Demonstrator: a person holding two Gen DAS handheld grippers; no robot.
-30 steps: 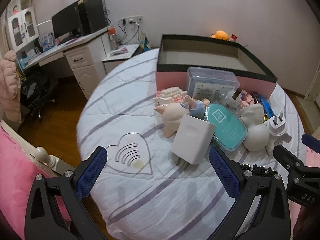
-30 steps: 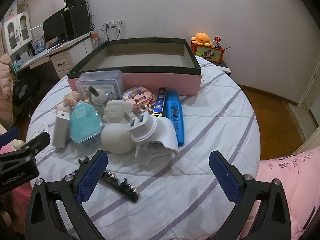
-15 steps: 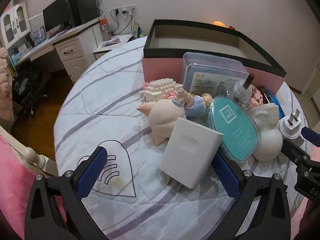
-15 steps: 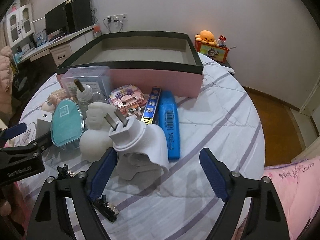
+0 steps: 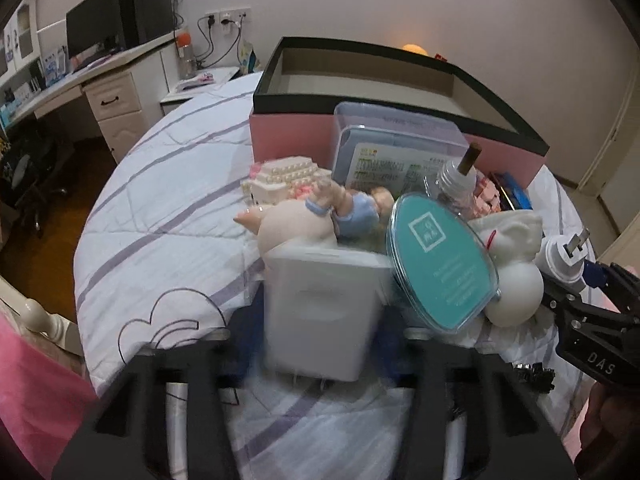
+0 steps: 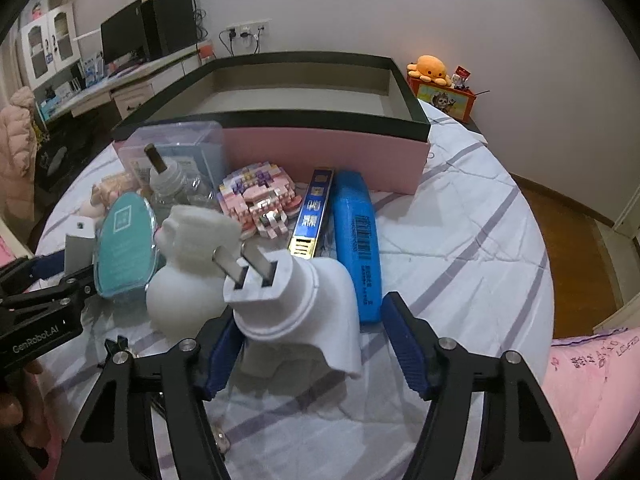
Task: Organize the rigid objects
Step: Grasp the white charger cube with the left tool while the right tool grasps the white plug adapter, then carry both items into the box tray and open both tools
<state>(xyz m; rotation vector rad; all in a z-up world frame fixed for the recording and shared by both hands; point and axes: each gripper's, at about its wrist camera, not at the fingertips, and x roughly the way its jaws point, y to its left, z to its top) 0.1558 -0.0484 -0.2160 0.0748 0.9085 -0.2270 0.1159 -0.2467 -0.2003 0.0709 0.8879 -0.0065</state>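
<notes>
Two grippers work a pile of clutter on a striped white bedspread (image 5: 168, 200): the left gripper (image 5: 320, 340), wide open a second ago, has clamped shut on the white rectangular plastic box (image 5: 320, 308). The right gripper (image 6: 316, 344) is closing around the white plastic plug-in adapter (image 6: 296, 300), its right pad not yet touching. Behind both waits the empty pink, black-rimmed storage box (image 6: 328, 152), so loading looks imminent.

Black gripper (image 6: 312, 344), blue pads (image 6: 404, 350), silver screws
</notes>
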